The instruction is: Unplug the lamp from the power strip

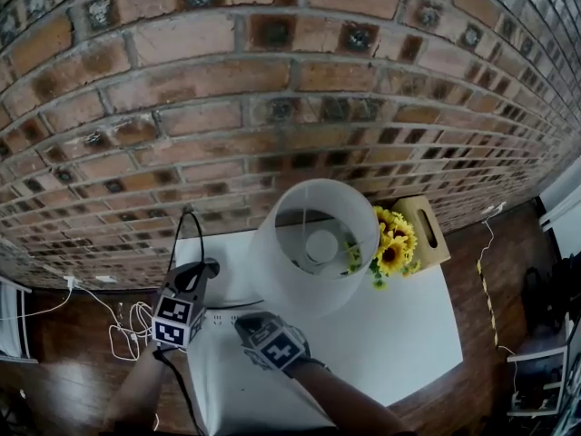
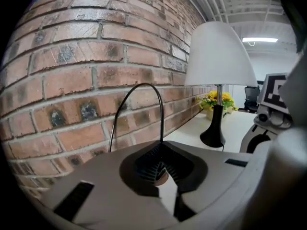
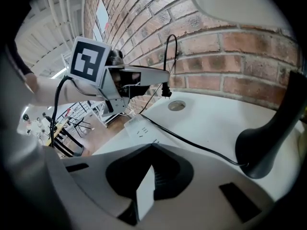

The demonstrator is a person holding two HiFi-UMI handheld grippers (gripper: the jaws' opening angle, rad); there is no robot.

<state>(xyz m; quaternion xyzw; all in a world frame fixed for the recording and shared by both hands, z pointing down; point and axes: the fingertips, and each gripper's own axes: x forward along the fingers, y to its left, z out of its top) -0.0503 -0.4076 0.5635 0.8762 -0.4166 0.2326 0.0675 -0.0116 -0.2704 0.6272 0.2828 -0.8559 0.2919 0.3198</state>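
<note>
Lamp's black plug (image 3: pixel 166 92) hangs clenched in our grey left gripper (image 2: pixel 161 145), just above the white table (image 3: pixel 216 123) and apart from the white power strip (image 3: pixel 138 127). Our right gripper (image 3: pixel 151 147) is closed and empty, and it hides the strip's near end. We cannot make out the prongs.

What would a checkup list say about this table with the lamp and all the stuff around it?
Surface: white table, set against the wall.
Job's things: lamp stands upright; its plug is out of the power strip and held above the table.
Clutter: sunflowers and a wooden box beside the lamp.
Grippers: left gripper shut on the plug; right gripper shut, nothing in it, near the power strip.
Cables: black cord runs from the lamp's base to the plug; white cables lie on the floor.
Surroundings: brick wall, wood floor.
</note>
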